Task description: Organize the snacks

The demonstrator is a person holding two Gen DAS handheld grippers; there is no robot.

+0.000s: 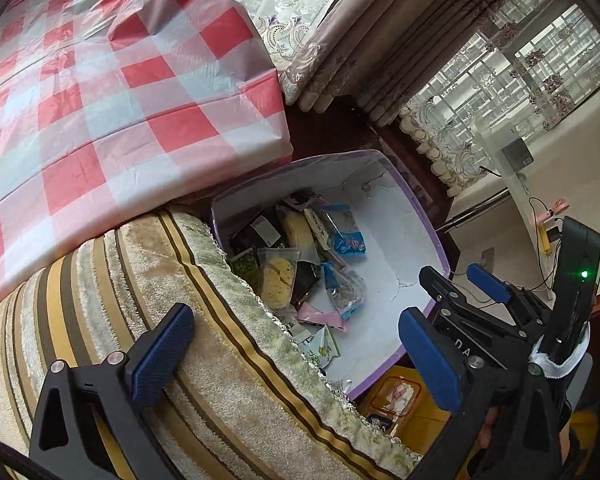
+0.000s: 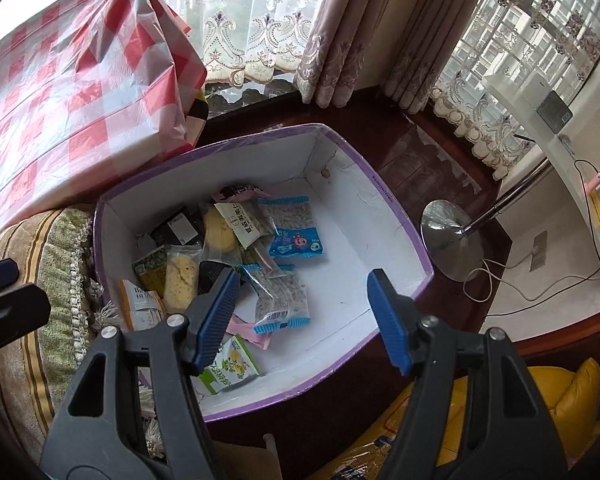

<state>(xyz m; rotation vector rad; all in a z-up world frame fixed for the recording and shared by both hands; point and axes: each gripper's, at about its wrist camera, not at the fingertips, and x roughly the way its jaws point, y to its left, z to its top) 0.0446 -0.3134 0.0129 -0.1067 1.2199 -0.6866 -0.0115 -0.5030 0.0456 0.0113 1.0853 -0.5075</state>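
A white box with a purple rim (image 2: 380, 196) stands on a dark wood ledge and holds several snack packets. Among them are a clear packet with blue ends (image 2: 282, 296), a blue cartoon packet (image 2: 298, 244), a yellow cake pack (image 2: 182, 276) and a green-and-white packet (image 2: 230, 364). My right gripper (image 2: 302, 318) hangs open above the box's near half, nothing between its pads. My left gripper (image 1: 296, 356) is open wide over the striped cushion (image 1: 180, 280), left of the box (image 1: 420, 208), also holding nothing. The right gripper (image 1: 460, 280) shows beside the box's right rim.
A table under a red-and-white check cover (image 1: 100, 80) rises behind the cushion and the box. A chrome lamp base (image 2: 452, 236) and loose cables (image 2: 500, 280) lie on the floor to the right. A yellow cushion (image 2: 572, 400) sits below the box; curtains (image 2: 340, 40) hang behind.
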